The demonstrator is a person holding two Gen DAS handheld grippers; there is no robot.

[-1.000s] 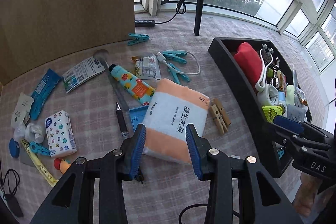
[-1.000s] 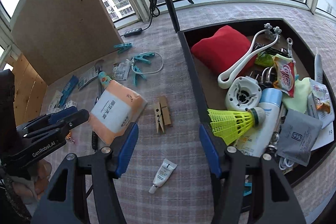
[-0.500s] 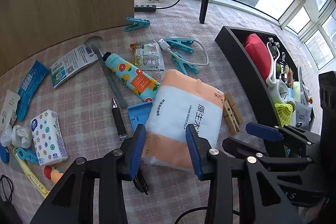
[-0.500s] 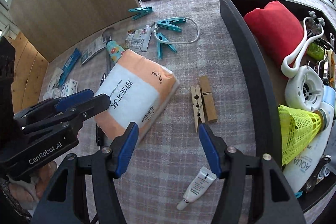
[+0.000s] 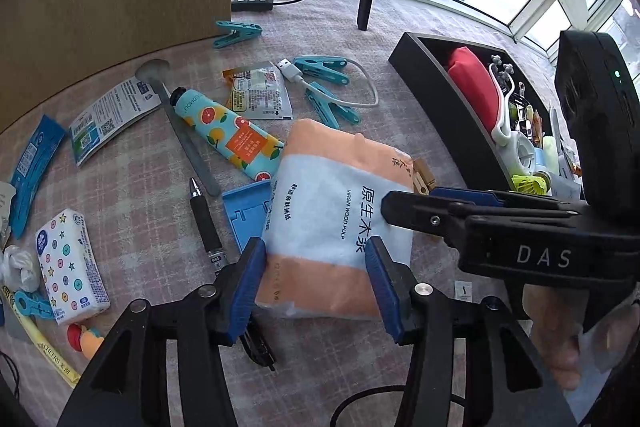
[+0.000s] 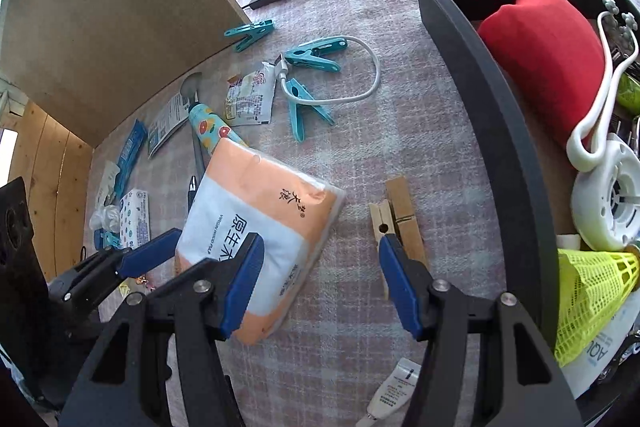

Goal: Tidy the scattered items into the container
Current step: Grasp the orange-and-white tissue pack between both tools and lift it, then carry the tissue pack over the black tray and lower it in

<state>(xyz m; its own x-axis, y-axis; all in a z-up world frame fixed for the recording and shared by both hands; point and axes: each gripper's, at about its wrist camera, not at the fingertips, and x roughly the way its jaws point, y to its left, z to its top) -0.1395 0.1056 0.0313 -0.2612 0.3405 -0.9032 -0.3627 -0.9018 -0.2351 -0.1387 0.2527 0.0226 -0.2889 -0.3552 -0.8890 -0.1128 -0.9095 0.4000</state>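
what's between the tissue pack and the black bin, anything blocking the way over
Only the wooden clothespins lie on the cloth between the tissue pack and the black bin. They lie flat, so a lifted pack should pass over them; the bin wall must be cleared.

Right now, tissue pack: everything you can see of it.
The tissue pack is a soft plastic-wrapped pillow, orange ends, pale blue-white middle band with printed Chinese text and "VIRGIN WOOD PULP". It lies flat on the checked cloth, overlapping a blue plastic piece, beside the wooden clothespins. The left gripper, jaws opening, straddles its near end; pads not visibly pressing.
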